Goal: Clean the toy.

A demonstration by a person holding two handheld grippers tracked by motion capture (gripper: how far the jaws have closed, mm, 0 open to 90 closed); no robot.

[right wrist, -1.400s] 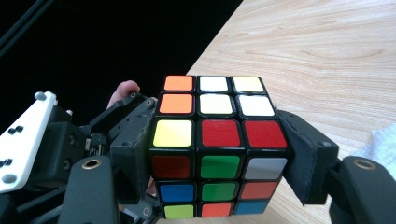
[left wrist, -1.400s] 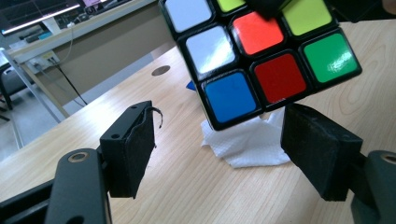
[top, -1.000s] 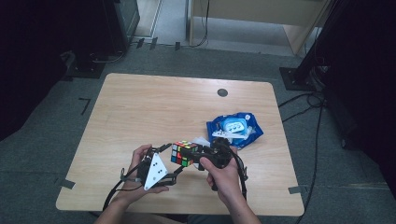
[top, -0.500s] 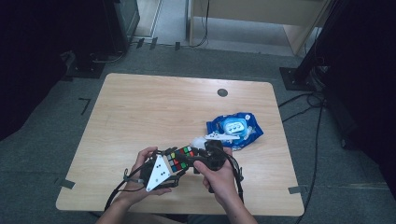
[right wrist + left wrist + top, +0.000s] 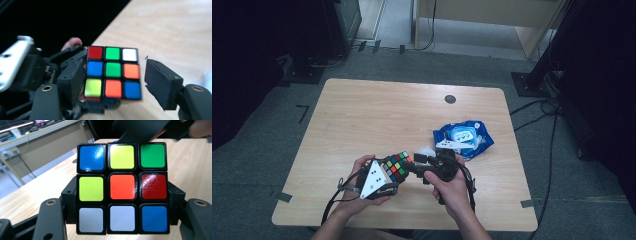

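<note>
**Left gripper takes the cube above the table's near edge**

Closing over the past second, my left gripper's [image 5: 388, 176] jaws have just clamped onto the cube [image 5: 396, 166], which has shifted slightly left toward that hand since the earlier frames. From the high view, both hands hold it just above the table [image 5: 362, 120], with my right gripper [image 5: 418, 165] meeting it from the other side; a blue packet [image 5: 464, 137] lies near, beyond the right hand.

From the left gripper view, the cube [image 5: 122, 187] sits squarely between my two pads, which press its sides at the middle and lower rows, a hold I judge is meant to steady it.

From the right gripper view, the cube [image 5: 113, 72] stands between my right jaws: one pad lies against its edge, while the other stands apart, so that gripper is released. I judge it is positioned to turn a layer.
</note>
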